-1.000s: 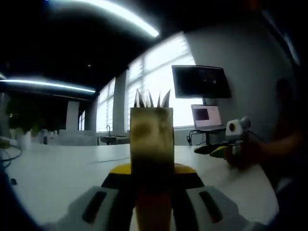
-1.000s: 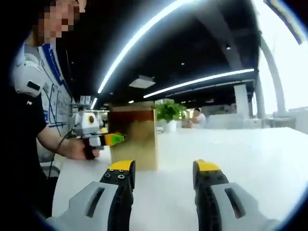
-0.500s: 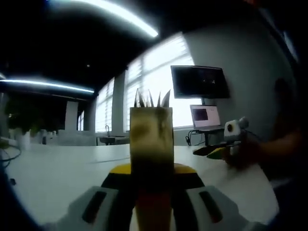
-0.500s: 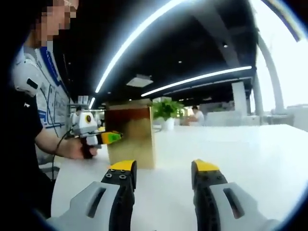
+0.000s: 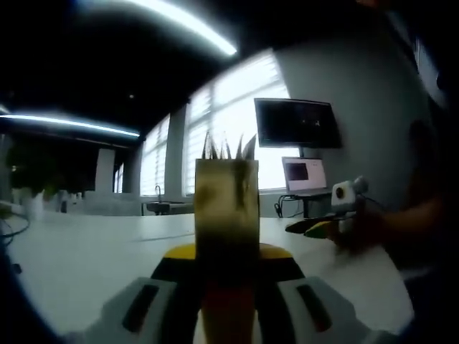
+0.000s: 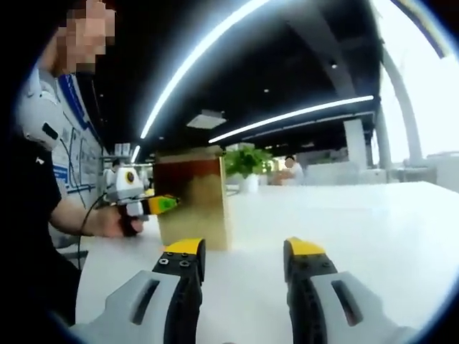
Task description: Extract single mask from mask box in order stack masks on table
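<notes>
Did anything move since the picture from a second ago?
Hardly. The left gripper stays shut on the mask box, which stands on the white table. The right gripper stays open and empty; its view has drifted only slightly.

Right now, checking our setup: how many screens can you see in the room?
2. A dark monitor is up against the bright window in the left gripper view, and an open laptop sits just below it at the table's far end. Others may be hidden.
</notes>
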The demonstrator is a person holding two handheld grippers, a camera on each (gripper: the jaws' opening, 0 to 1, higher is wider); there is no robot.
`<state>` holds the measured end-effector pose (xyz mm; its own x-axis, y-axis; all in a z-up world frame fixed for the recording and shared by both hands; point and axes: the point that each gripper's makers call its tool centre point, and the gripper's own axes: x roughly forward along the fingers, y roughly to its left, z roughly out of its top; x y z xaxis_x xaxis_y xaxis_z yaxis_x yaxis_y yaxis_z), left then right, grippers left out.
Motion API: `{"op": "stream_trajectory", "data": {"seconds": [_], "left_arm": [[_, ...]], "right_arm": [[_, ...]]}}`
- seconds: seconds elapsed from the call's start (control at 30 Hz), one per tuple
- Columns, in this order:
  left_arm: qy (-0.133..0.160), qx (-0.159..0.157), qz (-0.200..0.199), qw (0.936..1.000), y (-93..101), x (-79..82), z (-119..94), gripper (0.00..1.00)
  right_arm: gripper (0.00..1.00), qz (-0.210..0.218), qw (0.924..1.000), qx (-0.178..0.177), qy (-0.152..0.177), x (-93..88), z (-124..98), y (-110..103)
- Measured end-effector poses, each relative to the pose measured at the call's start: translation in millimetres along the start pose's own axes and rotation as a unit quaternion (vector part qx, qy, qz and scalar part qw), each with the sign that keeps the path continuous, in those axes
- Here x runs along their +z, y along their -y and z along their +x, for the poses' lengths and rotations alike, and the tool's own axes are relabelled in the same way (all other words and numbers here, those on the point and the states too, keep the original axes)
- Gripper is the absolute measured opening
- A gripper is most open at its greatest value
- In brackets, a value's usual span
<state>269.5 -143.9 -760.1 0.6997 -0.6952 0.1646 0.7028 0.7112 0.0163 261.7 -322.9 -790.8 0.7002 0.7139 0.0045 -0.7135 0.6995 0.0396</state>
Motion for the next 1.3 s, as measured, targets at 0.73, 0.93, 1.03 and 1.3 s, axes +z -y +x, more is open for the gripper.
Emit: {"op": "stream_trajectory", "data": {"seconds": [0.73,0.93,1.03,1.3], "left_arm": [[0.002,-0.013,-0.003,0.9999,6.9,0.7,0.1,0.3],[0.001,-0.008,0.002,1.0,6.1,0.5,-0.5,0.3],[0.001,-0.011,-0.001,0.9999,5.1,0.2,-0.6,0.3],[0.002,-0.013,-0.002,0.9999,3.8,-0.1,-0.6,0.3]], "right_arm": [[0.38,0.012,0.9998,0.014,0.002,3.1,2.4,-10.6],[0.38,0.02,0.9998,-0.001,0.002,2.8,1.8,-6.2],[0.38,0.026,0.9997,-0.005,0.0,1.7,3.0,-2.2],[0.38,0.038,0.9993,-0.003,0.001,1.8,4.2,-0.6]]}}
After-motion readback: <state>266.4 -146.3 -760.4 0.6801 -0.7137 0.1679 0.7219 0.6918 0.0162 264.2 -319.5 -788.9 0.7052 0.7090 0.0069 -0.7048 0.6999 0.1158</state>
